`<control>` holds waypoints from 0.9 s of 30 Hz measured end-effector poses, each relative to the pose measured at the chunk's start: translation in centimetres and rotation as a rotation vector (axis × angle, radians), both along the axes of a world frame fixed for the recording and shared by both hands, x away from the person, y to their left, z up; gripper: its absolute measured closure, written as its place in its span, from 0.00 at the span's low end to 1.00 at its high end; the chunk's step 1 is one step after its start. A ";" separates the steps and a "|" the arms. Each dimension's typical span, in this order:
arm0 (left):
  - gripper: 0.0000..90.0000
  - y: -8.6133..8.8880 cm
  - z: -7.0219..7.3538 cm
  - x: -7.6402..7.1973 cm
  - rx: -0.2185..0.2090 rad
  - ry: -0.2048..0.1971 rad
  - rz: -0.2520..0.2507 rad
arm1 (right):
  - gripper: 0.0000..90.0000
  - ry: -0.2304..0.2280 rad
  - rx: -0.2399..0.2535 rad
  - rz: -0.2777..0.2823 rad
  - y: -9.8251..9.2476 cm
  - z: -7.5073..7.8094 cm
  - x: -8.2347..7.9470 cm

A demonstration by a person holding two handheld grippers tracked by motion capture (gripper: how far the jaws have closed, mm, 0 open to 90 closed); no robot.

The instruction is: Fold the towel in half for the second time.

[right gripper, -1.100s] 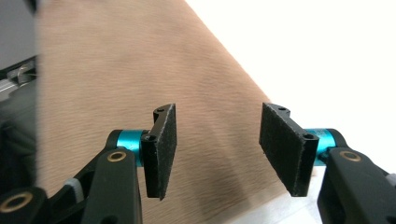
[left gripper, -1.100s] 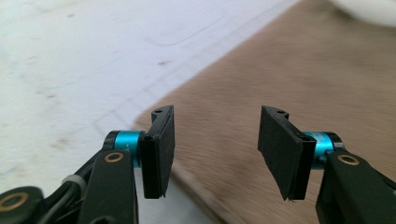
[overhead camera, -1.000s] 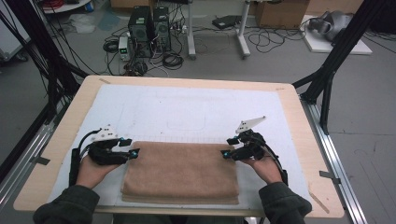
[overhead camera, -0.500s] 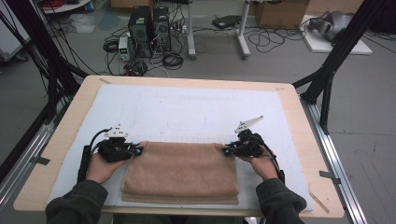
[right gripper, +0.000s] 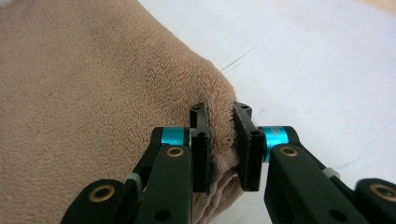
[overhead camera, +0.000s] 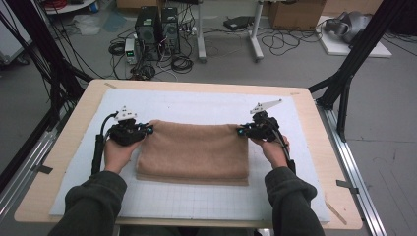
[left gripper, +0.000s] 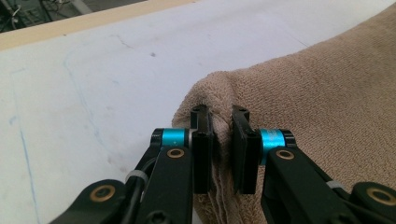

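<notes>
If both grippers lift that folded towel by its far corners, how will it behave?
The towel is probably floppy: its corner bunches between the left gripper pads. The middle will likely sag between the left and right gripper. It is unlikely to slip, since the looped pile gives grip.

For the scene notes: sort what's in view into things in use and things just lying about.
In use:
brown towel
left gripper, shut on its far left corner
right gripper, shut on its far right corner
white mat

Lying about:
computer towers
floor cables
cardboard box

Grey floor [overhead camera: 388,162] strewn with cables [overhead camera: 290,39] around computer towers [overhead camera: 157,27].
</notes>
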State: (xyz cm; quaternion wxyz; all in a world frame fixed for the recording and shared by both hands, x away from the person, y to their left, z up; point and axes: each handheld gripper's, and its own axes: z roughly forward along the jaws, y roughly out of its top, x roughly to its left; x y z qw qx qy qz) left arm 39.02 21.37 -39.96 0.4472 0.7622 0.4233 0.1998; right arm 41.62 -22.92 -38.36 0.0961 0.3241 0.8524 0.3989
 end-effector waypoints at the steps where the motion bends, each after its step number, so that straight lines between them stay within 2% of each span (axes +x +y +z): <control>1: 0.89 0.1 0.1 0.4 0.000 -0.009 0.005 | 0.88 -0.004 0.005 -0.013 0.0 0.1 0.5; 3: 0.89 0.0 0.4 1.4 -0.001 -0.009 0.018 | 0.88 -0.013 0.012 -0.024 0.1 0.2 1.4; 4: 0.89 -0.1 0.5 1.8 0.005 -0.019 0.022 | 0.88 -0.038 0.011 -0.025 0.1 0.2 1.7; 6: 0.89 -0.3 0.7 3.0 0.017 -0.014 0.022 | 0.87 -0.027 0.001 -0.039 0.1 0.3 2.7; 7: 0.86 -0.5 0.7 3.5 0.044 -0.016 0.032 | 0.81 -0.036 -0.007 -0.051 0.1 0.3 3.1; 8: 0.80 -0.5 0.5 3.7 0.062 -0.024 0.069 | 0.70 -0.055 -0.013 -0.068 0.1 0.2 3.5; 9: 0.70 -0.3 0.2 3.8 0.039 0.005 0.086 | 0.60 -0.058 -0.008 -0.095 0.1 0.1 3.7; 10: 0.65 0.1 0.0 3.8 0.019 0.038 0.079 | 0.58 -0.047 -0.004 -0.107 -0.1 -0.1 3.9; 11: 0.62 0.2 -0.2 3.7 0.024 0.062 0.064 | 0.56 -0.034 -0.004 -0.109 -0.2 -0.2 3.8; 12: 0.61 0.3 -0.3 3.3 0.035 0.067 0.045 | 0.55 -0.023 -0.002 -0.106 -0.3 -0.3 3.6; 13: 0.61 0.4 -0.3 2.7 0.019 0.055 0.029 | 0.55 -0.011 0.002 -0.097 -0.4 -0.4 3.2; 15: 0.61 0.7 -0.5 1.4 -0.006 0.059 -0.005 | 0.55 0.018 0.021 -0.055 -0.3 -0.7 2.3; 17: 0.61 0.9 -0.7 -0.1 0.008 0.074 -0.044 | 0.56 0.042 0.001 -0.016 0.0 -1.0 1.0; 20: 0.64 0.8 -1.1 -2.3 0.044 0.078 -0.095 | 0.57 0.052 -0.013 0.038 0.5 -1.6 -1.3; 22: 0.68 0.7 -1.4 -3.7 0.044 0.076 -0.131 | 0.58 0.055 -0.012 0.059 0.6 -2.1 -2.4; 24: 0.72 0.6 -2.0 -4.9 0.063 0.083 -0.151 | 0.60 0.065 -0.014 0.077 0.7 -2.7 -3.7; 25: 0.74 0.6 -2.4 -5.3 0.075 0.098 -0.155 | 0.61 0.067 -0.006 0.082 0.6 -3.0 -4.3; 27: 0.76 0.9 -3.2 -5.8 0.073 0.107 -0.153 | 0.61 0.070 0.000 0.086 0.4 -3.7 -5.4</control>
